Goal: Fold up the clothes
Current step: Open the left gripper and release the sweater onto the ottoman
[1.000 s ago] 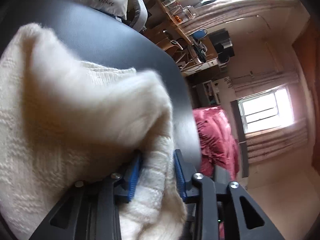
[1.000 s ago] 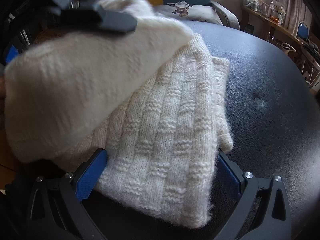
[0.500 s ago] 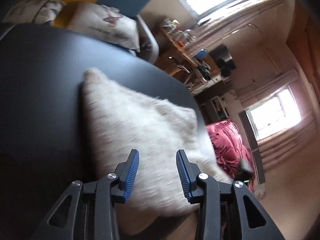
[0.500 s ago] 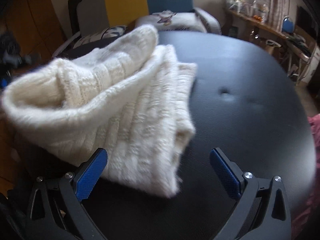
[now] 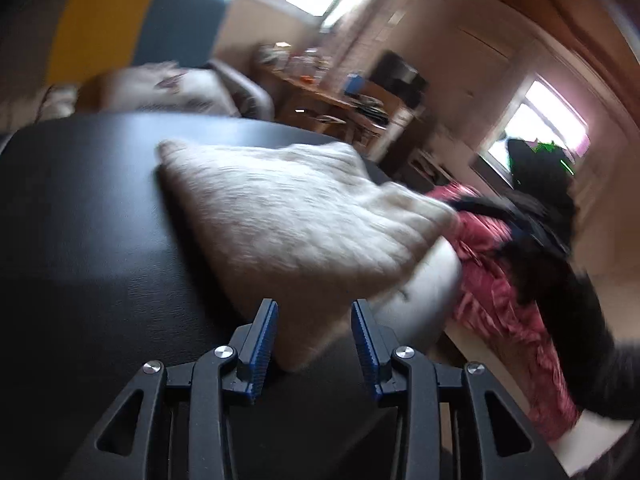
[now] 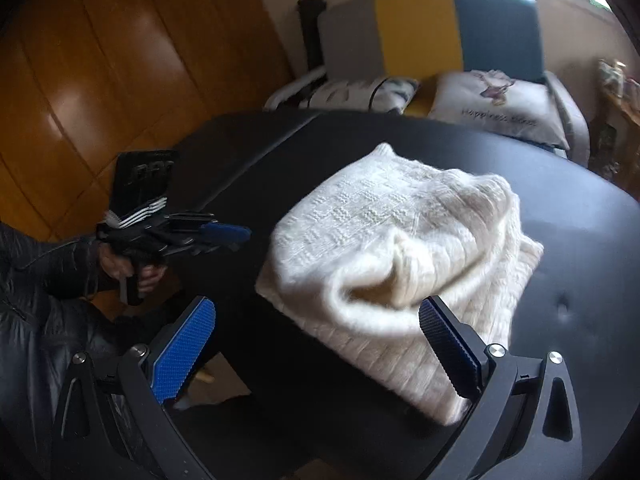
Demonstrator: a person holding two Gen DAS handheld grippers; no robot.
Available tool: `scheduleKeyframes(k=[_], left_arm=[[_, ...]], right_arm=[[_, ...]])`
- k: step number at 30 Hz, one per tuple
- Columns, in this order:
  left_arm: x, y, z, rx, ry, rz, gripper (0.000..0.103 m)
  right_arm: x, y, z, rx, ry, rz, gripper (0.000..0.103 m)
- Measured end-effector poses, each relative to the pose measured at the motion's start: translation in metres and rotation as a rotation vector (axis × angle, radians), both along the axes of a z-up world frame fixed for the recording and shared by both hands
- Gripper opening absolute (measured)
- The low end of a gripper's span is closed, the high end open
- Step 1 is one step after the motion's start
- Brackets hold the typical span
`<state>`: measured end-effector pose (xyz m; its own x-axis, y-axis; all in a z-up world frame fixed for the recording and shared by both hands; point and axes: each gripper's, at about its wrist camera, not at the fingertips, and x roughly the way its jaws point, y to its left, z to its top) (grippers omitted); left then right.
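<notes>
**Desk:** Two grippers, one sweater — where does the garment sit?

**Caption:** Your cream knit sweater (image 6: 394,256) lies folded into a thick bundle on the black padded table (image 6: 580,240), nearer the edge on your side. Its basket-weave top panel faces up; one rolled, fuzzy fold bulges at the near end, and a flatter ribbed layer pokes out beneath it on the right.

**Desk:** And your tools?

**Caption:** Your right gripper (image 6: 316,350) hangs above the bundle's near end with its blue pads spread wide, nothing between them pressed. Your left gripper (image 5: 314,340) stands partly parted; a corner of the sweater (image 5: 296,216) shows in the gap, but the pads do not pinch it. From the right wrist view, that left gripper (image 6: 236,234) sits off the table's left edge, apart from the knit, gripped by your left hand (image 6: 128,268) in a dark sleeve.

**Desk:** Any containers?

**Caption:** None hold anything you can make out. Behind the table stands a grey, yellow and blue chair (image 6: 432,32) with a printed cushion (image 6: 496,100) on its seat. A red quilt (image 5: 504,288) lies beyond the table, motion-blurred.
</notes>
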<state>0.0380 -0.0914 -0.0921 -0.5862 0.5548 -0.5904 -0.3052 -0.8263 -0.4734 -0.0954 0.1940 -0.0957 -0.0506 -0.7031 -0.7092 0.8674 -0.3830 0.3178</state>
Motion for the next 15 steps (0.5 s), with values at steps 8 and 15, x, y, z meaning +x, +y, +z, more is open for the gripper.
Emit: scheduleKeyframes(k=[8, 15], left_arm=[[0.009, 0.051, -0.004, -0.287, 0.096, -0.08, 0.038], [0.015, 0.067, -0.032, -0.531, 0.128, 0.001, 0.039]], right_arm=[[-0.011, -0.039, -0.022, 0.101, -0.18, 0.16, 0.103], [-0.022, -0.052, -0.037, 0.083, -0.282, 0.209, 0.103]])
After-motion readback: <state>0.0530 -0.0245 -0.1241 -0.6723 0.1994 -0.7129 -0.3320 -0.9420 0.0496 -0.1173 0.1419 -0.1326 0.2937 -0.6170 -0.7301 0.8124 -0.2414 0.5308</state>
